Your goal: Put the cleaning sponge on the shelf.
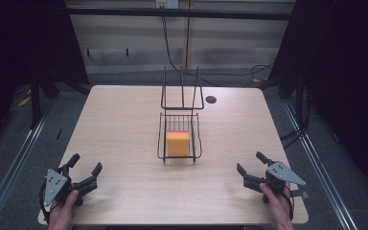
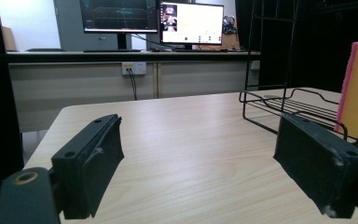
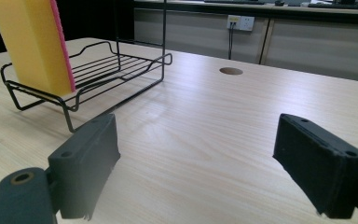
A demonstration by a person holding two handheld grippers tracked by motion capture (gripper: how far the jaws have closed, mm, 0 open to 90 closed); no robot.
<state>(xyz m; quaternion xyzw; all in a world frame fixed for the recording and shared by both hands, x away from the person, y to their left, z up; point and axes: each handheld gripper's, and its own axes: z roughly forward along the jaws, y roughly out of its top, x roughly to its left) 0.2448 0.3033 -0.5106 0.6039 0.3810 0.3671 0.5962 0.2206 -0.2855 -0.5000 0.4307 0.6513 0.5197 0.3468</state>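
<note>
Currently at the start position: left tongs [image 1: 83, 168] spread and empty near the bench's [image 1: 124, 124] front left corner, right tongs [image 1: 249, 164] spread and empty near the front right corner. One sponge [image 1: 178, 143], yellow with a pink face, stands on edge in the near end of one wire rack [image 1: 178, 113] at bench centre, well apart from both tongs. Judged step: approach not yet begun. Next move likely calls for one pair of tongs reaching in over the rack's low rim to pinch the sponge across its flat faces. Count: one sponge, one rack, two tongs.
</note>
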